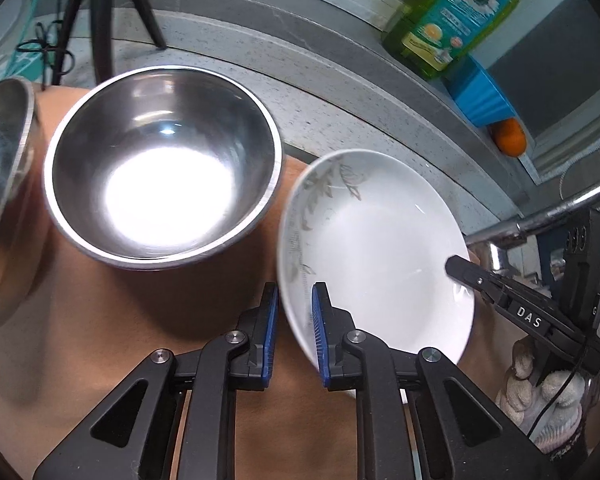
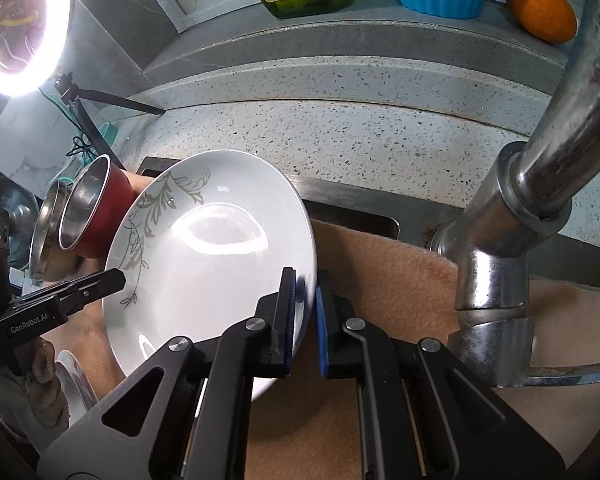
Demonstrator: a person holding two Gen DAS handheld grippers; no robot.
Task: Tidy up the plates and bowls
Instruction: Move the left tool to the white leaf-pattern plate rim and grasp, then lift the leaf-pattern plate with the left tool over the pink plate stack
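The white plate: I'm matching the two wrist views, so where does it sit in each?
Left wrist: white plate right of centre, tilted, beside the steel bowl.
Right wrist: white plate centre-left, its rim between the right gripper fingers.
Shared landmark: the orange on the ledge.

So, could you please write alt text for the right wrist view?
The right tongs clamp the rim of a tilted white plate above a tan cloth. The left tongs reach in at its far edge, with steel bowls behind and a faucet at right.
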